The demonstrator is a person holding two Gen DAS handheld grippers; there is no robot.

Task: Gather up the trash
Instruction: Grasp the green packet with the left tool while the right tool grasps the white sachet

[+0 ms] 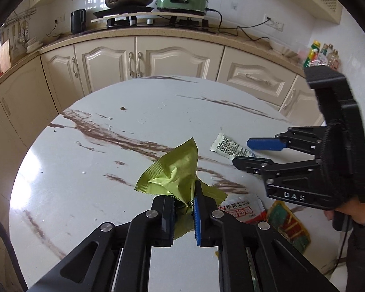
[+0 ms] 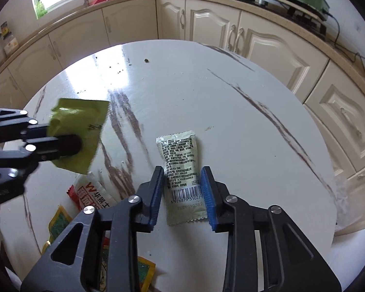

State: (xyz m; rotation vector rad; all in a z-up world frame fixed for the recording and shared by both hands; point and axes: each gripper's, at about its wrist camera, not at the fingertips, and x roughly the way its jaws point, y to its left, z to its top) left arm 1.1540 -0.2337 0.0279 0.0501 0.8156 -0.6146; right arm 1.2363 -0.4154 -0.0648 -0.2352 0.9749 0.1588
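Left wrist view is showing the left gripper (image 1: 184, 215) pinching a crumpled green wrapper (image 1: 174, 172) by its lower edge and carrying it just above the white desk (image 1: 138, 112); the fingers (image 1: 198, 219) are sitting nearly closed, with only the thin foil between them. That grip is taking in just a corner, so the wrapper could be slipping out if the hand swings fast, and its loose upper part could be catching on the right gripper (image 1: 247, 153) nearby. In the right wrist view, the right gripper (image 2: 182, 197) is straddling a pale sachet (image 2: 182, 170) lying flat on the desk (image 2: 206, 85), its blue pads (image 2: 206, 189) standing partly open along the sachet's two long edges. Whether the pads are already pressing on it cannot be told. The likely trouble here is the fingers closing over a flat packet: it may be buckling, sliding forward out of the gap, or staying on the surface while the tips are scraping the desk. More litter is waiting near the person's side, a red-and-white packet (image 2: 90, 192) and a green-and-yellow one (image 2: 58, 228), so the collecting looks to be only partly done.
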